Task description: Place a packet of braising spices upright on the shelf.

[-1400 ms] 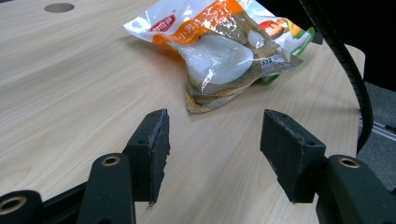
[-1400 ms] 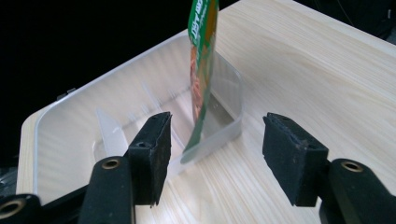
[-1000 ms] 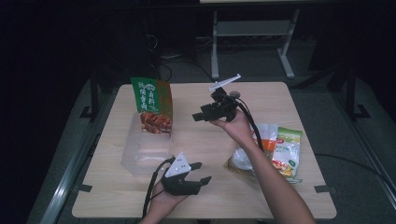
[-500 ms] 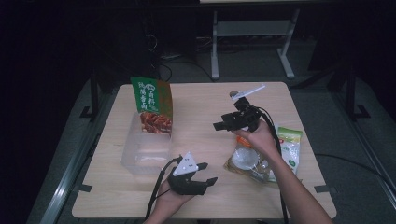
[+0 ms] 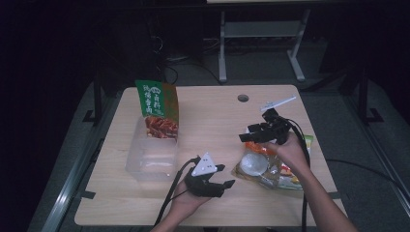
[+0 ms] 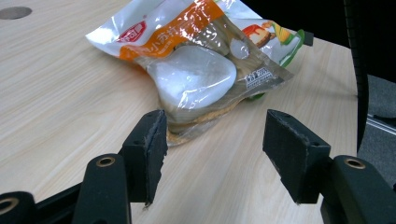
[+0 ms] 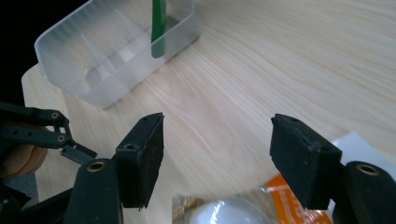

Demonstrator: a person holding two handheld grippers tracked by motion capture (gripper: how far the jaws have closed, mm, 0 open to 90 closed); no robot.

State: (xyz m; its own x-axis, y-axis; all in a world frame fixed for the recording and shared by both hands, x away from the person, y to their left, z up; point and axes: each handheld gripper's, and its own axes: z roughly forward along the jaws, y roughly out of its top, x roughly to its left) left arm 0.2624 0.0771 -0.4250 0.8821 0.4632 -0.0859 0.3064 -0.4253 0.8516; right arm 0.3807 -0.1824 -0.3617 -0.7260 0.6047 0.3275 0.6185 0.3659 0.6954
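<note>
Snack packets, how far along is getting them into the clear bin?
Done: one green packet stands in the clear bin. In hand: the right gripper, jaws open and just widening, hovers over the packets on the table; nothing gripped. The left gripper is open. Left: those packets.

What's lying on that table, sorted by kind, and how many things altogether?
Snack packets: 3 – green-and-red packet standing in the box, clear-and-orange packet, green-edged packet under it.
Clear plastic boxes: 1 – box.
Hand-held tongs: 2 – left tongs, right tongs, both open.
Total: 6
</note>
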